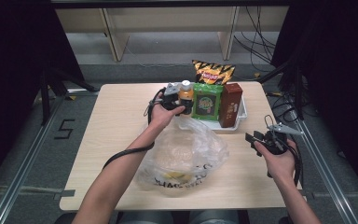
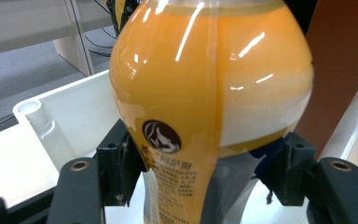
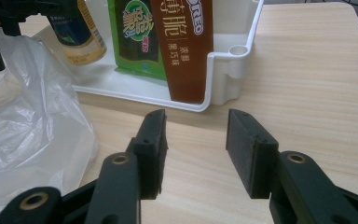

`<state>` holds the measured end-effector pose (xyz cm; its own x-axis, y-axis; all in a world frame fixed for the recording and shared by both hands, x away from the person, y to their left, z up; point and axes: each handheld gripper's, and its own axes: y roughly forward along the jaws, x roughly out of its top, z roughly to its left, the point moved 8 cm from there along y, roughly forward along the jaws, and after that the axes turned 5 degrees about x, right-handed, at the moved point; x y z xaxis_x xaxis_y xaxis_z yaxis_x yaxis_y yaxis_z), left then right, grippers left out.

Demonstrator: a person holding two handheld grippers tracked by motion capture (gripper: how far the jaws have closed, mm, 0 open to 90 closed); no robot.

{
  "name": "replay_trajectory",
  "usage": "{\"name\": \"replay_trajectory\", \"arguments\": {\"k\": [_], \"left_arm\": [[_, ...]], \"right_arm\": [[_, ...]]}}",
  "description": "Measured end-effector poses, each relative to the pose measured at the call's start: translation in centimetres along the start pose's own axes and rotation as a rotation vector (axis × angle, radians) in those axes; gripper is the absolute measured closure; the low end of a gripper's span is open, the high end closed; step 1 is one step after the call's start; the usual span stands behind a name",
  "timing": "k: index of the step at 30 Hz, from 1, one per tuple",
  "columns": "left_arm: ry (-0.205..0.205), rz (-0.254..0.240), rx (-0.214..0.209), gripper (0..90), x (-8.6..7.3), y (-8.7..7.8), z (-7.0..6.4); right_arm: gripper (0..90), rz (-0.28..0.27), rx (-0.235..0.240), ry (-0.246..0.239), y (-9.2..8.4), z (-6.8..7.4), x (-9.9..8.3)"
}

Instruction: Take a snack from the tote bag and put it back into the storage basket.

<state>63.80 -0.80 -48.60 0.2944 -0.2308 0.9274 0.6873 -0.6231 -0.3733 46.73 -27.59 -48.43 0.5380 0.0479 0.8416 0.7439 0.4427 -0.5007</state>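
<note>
In the white tray on the worktop, the left gripper clamps a juice bottle, heavy, rigid and slick, at its narrower lower body, while the right gripper hangs half-open, empty.

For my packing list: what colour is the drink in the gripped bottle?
Orange, clearest in the left gripper view: bottle.

this looks like a lab set up for recording: a small wooden table stands on grey carpet between metal floor rails, black curtains hang left and right, and loose cables trail by pale desks at the far side.
</note>
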Motion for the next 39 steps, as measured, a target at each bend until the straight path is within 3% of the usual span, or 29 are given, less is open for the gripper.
{"name": "replay_trajectory", "arguments": {"k": [18,20,30,35,36,39], "left_arm": [[0.01,0.017,-0.002,36.5,-0.6,0.4,0.1],[0.009,0.019,0.001,36.5,-0.7,0.4,0.1],[0.002,0.022,0.001,36.5,-1.0,0.7,0.2],[0.0,0.034,0.005,36.4,-1.2,0.9,0.3],[0.0,0.034,0.006,36.4,-1.3,0.9,0.3],[-0.001,0.031,0.002,36.4,-1.4,1.0,0.3]], "right_arm": [[58.2,0.007,-0.006,-0.001,0.1,-0.1,-0.1],[58.2,0.017,-0.009,0.035,0.0,0.2,-0.2],[58.2,0.028,-0.005,0.053,-0.1,0.5,-0.3],[58.2,0.03,-0.012,0.052,-0.1,0.4,-0.3],[58.1,0.013,-0.006,-0.001,0.1,0.0,-0.2],[58.2,0.011,0.005,0.005,0.0,0.1,-0.1]]}}
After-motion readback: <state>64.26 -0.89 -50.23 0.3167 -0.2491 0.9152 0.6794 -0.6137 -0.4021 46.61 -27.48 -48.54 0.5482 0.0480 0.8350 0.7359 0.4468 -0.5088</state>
